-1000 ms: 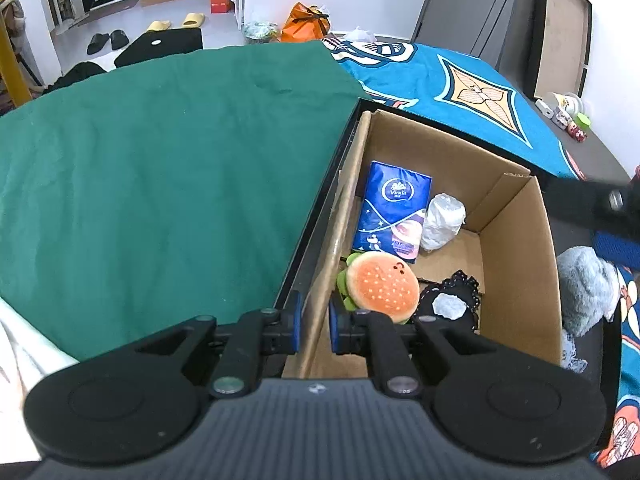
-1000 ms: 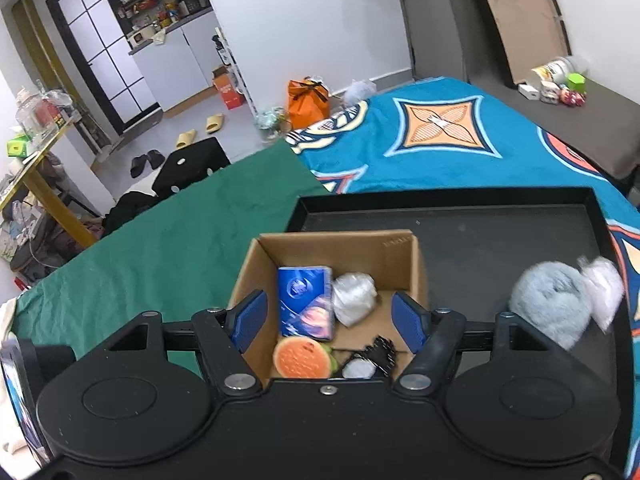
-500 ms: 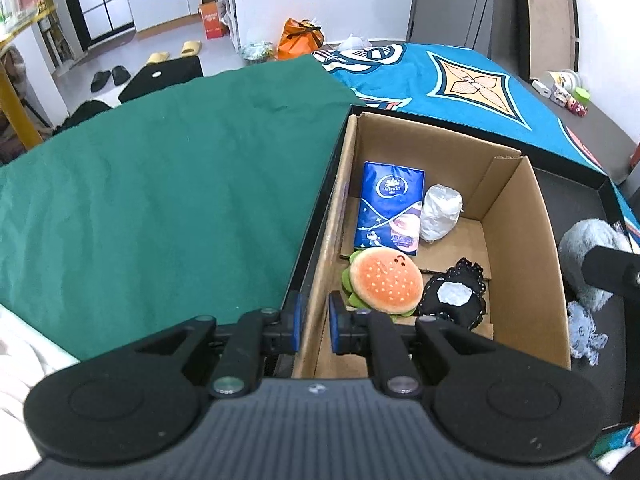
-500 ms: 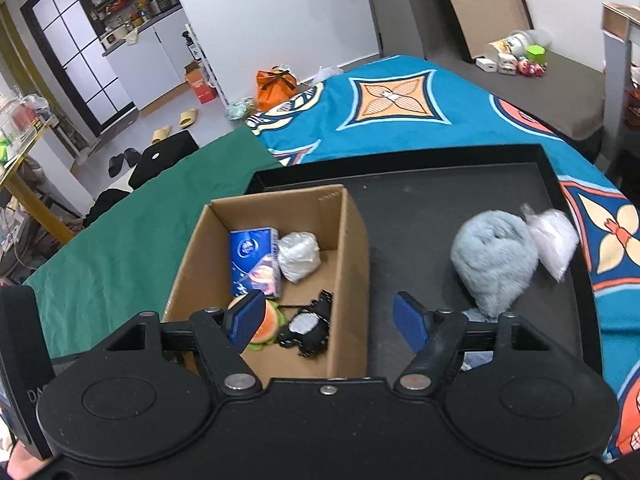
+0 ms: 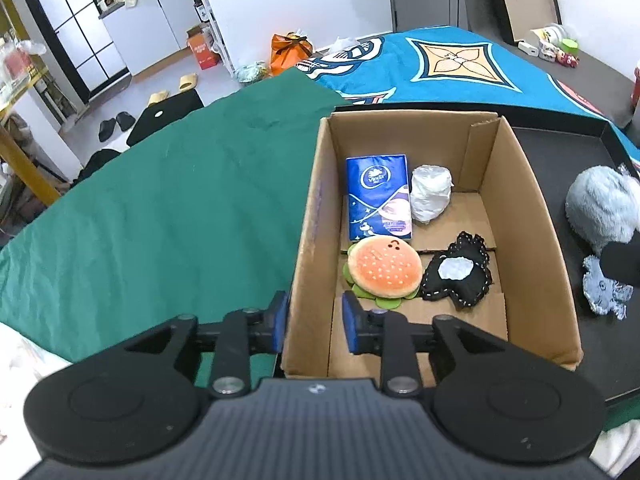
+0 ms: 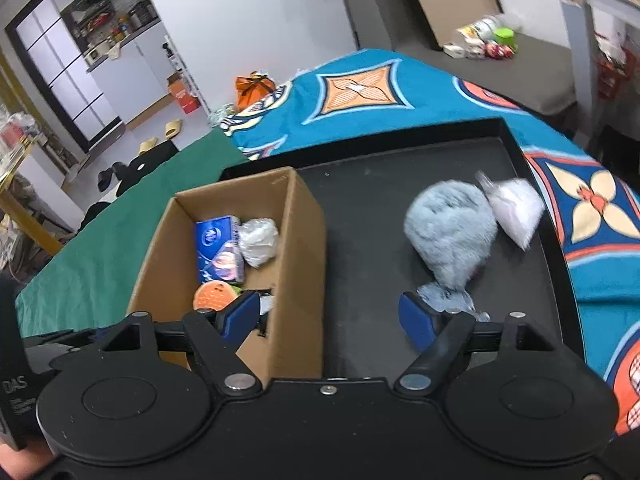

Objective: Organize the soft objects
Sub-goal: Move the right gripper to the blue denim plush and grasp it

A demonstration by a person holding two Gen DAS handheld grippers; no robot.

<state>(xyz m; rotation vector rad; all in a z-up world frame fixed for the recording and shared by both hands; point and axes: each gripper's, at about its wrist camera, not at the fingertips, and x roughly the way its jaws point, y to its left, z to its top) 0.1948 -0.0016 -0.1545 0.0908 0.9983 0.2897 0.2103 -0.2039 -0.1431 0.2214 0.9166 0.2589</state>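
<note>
On the black tray (image 6: 360, 208) | fluffy grey plush ball (image 6: 450, 232) ahead-right of right gripper (image 6: 330, 316), jaws widening, empty | left gripper (image 5: 314, 322) releasing brown cardboard box (image 5: 308, 216) wall

Bed-like surface: green cloth (image 5: 152, 200) at 9 o'clock, blue patterned blanket (image 6: 360, 92) at 12, shallow black tray (image 6: 360, 208) overlapping both.

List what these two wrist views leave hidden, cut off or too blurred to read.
- Left wrist view: the small blue-grey cloth is partly covered by a dark blurred shape in front of it.
- Right wrist view: the burger plush and black lace piece sit behind the right claw finger.
- Right wrist view: the clear bag is motion-blurred; contents unreadable.
- Left wrist view: the cardboard box near wall is hidden by the left claw.
</note>
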